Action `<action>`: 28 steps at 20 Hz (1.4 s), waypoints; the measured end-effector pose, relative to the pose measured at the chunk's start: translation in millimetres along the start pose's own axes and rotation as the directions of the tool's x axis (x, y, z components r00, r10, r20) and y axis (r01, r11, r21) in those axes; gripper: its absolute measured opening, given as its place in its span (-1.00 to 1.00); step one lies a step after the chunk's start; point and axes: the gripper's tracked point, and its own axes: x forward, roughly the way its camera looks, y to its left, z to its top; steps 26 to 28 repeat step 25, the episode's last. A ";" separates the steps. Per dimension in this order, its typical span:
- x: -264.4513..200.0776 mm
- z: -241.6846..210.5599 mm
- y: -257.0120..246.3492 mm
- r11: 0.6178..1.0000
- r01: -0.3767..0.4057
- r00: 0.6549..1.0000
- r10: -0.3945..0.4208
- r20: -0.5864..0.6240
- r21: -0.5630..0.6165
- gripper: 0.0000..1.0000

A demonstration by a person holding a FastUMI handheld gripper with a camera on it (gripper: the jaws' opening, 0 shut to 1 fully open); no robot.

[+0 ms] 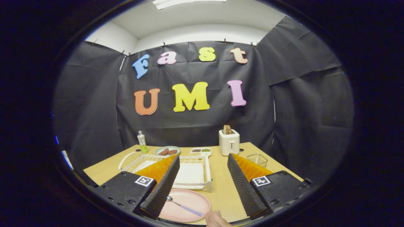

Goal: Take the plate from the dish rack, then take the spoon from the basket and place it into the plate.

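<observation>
Gripper (203, 183) is wide open, nothing between the fingers, raised above the table (221, 186) and looking level at the booth wall. Pink plate (186, 205) sits flat on the wood just below and between the fingers, partly tucked under the left one, right in front of the white dish rack (189, 171). Spoon (183, 205) lies inside the plate, bowl toward the left finger, patterned handle running out toward the near rim; it looks fully supported by the plate, though the handle end is close to a fingertip of a person's hand (216, 219) at the near edge, so I can't tell if it overhangs. Wire basket (257, 159) stands well apart beyond the right finger, looks empty from here. My read: both parts of the task look done, what's left is a clean retreat. To do it well: keep the fingers spread, lift straight up and back, don't sweep the left finger across the plate rim since it sits right over it and a nudge would skid the plate or flip the spoon out. Watch the rack's front rail too, it's just beyond the plate. Toaster (229, 142), bottle (142, 142), small food plate (168, 150) and tray (200, 151) at the far side are well clear, no concern there.
</observation>
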 end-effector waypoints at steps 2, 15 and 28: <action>-13.4 13.0 -5.2 1.000 0.016 1.000 -0.016 -0.008 -0.014 0.97; -108.2 61.1 -2.3 0.997 0.021 0.998 -0.017 0.060 -0.071 0.96; -109.7 50.6 -4.6 0.998 0.020 0.999 -0.017 0.039 -0.065 0.96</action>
